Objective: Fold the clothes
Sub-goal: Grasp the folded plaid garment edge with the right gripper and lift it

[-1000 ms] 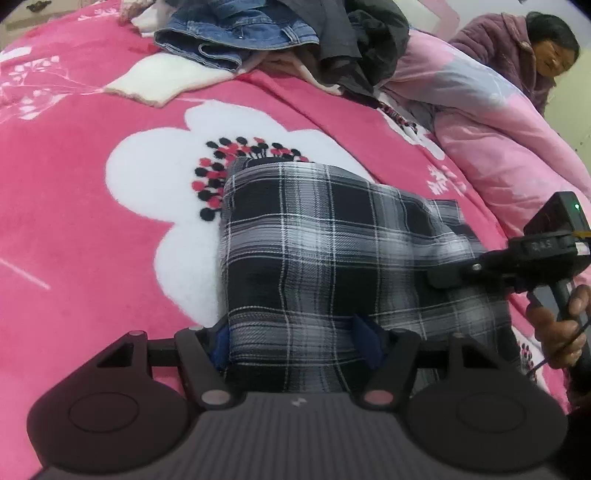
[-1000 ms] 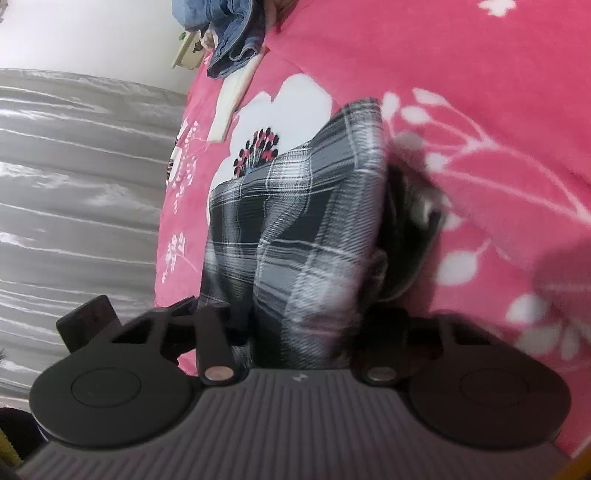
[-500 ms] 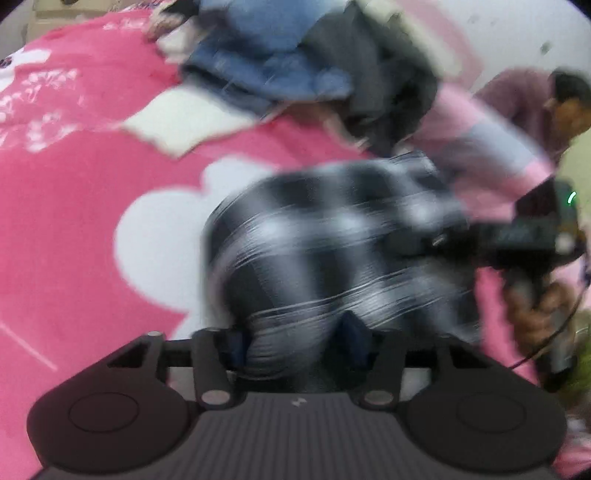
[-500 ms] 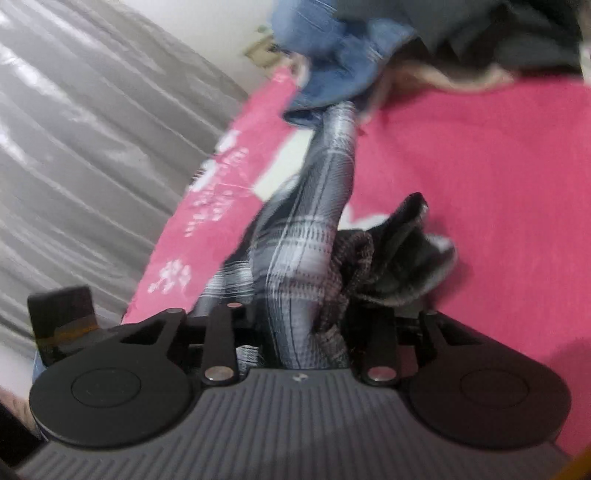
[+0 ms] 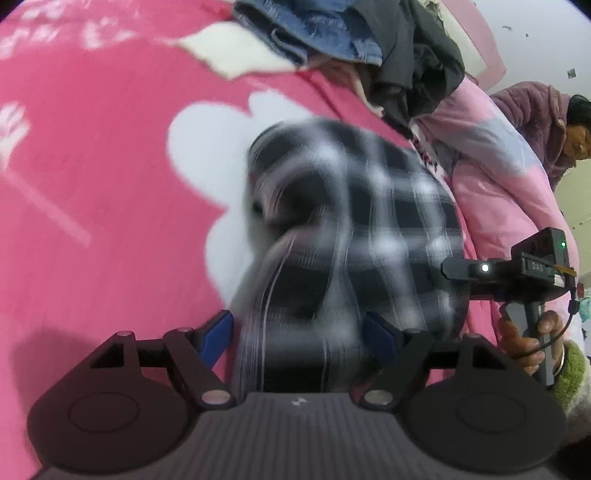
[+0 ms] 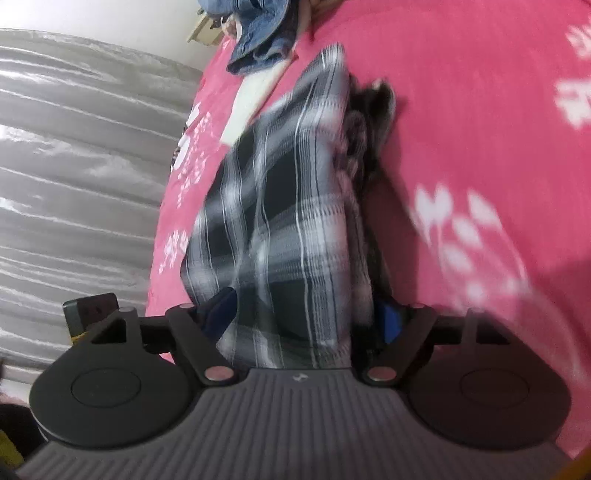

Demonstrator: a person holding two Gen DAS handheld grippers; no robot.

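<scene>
Pink fleece with big white flowers covers the bed (image 5: 92,155) under both of your hands, and a pale pink quilt (image 5: 491,155) is bunched along its far side, where a person in a purple padded jacket (image 5: 535,107) leans in. At the head of the bed sits a heap of unfolded clothes — blue denim (image 5: 314,33) and something dark grey (image 5: 417,62) — on a cream fleecy piece (image 5: 236,55).

Your black-and-white plaid garment (image 5: 362,206) lies folded on the white flower, smeared by motion blur. Its near edge runs back between the blue pads of your left gripper (image 5: 299,332), whose jaws are opening; the left pad (image 5: 216,334) stands just clear of the cloth, and the right pad is half hidden by it, so contact there is unclear.

From the right wrist view the same plaid garment (image 6: 295,206) stretches away in a long fold, a darker crumpled part (image 6: 373,122) lying beside it. Your right gripper (image 6: 306,317) is opening too, with cloth between its pads — whether they still press on it cannot be told. Grey curtain fabric (image 6: 74,166) hangs beyond the bed edge.

Across the bed, your right hand (image 5: 532,339) holds its gripper's handle; a small plate on that unit carries white characters, too blurred to read reliably.
</scene>
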